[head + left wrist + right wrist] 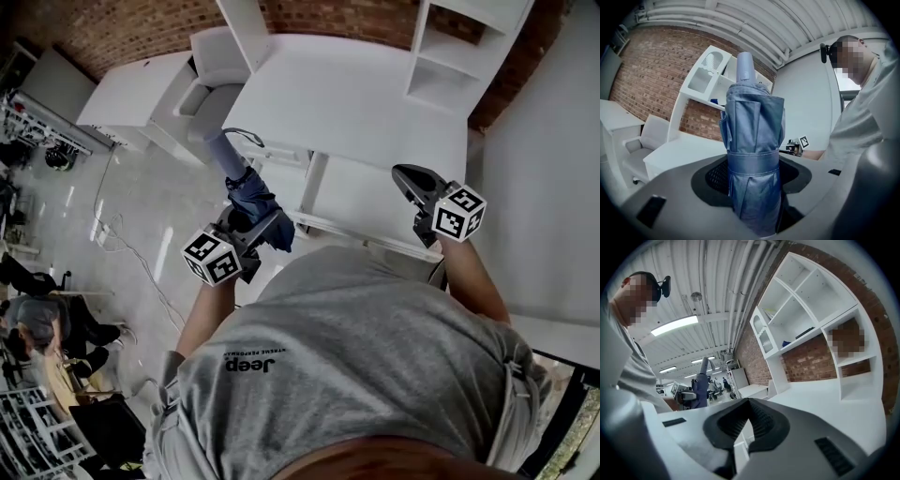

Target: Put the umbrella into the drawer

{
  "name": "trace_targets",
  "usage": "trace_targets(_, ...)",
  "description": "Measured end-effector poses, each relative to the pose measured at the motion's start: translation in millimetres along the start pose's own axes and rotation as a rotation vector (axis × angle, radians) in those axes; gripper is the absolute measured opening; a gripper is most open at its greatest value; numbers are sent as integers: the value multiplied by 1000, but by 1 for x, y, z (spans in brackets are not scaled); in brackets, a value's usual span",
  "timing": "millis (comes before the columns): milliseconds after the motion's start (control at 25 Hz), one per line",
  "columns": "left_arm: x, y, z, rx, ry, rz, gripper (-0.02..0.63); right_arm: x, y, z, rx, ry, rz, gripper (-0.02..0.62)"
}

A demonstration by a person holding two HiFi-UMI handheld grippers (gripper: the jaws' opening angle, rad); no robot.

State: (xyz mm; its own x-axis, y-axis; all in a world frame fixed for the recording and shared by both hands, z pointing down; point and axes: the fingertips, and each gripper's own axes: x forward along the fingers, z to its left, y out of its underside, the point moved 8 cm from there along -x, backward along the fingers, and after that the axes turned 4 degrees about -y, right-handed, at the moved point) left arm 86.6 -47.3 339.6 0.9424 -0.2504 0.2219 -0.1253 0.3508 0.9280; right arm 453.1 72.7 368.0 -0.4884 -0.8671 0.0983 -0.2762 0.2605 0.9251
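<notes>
The white desk (347, 94) fills the middle of the head view, with a white shelf unit (459, 56) standing on its far right corner. Whether a drawer beneath the desk is open I cannot tell.

The folded umbrella (754, 136) is in the air off the desk's near left corner, not yet over it. It stands roughly upright in the left gripper (753, 176), whose fingers (712, 176) are closed around the cloth just below the wrap band, held wide by the bundle. The pale handle (744, 68) points up and away.

The right gripper (749, 404) hangs before the desk's near right edge, fingers together at the tips and holding nothing.

The umbrella looks light. Its rod is stiff, but the fabric around it is soft and slick, so it could slide or twist in the grip. The banded middle is the firmest hold, and the bare handle would suit a second grip.
</notes>
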Motion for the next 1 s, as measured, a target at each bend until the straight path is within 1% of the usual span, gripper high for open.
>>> trace_targets(80,12,-6,-4,5,-10,5,265,-2,-4,-15,9,-11,-1,8)
trace_targets(200,17,-14,-11,14,-29,7,265,-5,-8,-25,16,-27,-5,8)
trace_targets(360,29,-21,-14,2,-48,10,265,-7,-9,-45,30,-39,-23,8)
trace_targets(560,32,-28,-21,2,-60,15,265,-7,-7,-53,54,-47,-31,8)
trace_targets(800,31,-28,-23,2,-107,-2,265,5,0,-62,63,-90,5,8)
trace_targets(1000,29,-12,-11,-50,-166,-20,265,34,2,-64,30,-164,71,8)
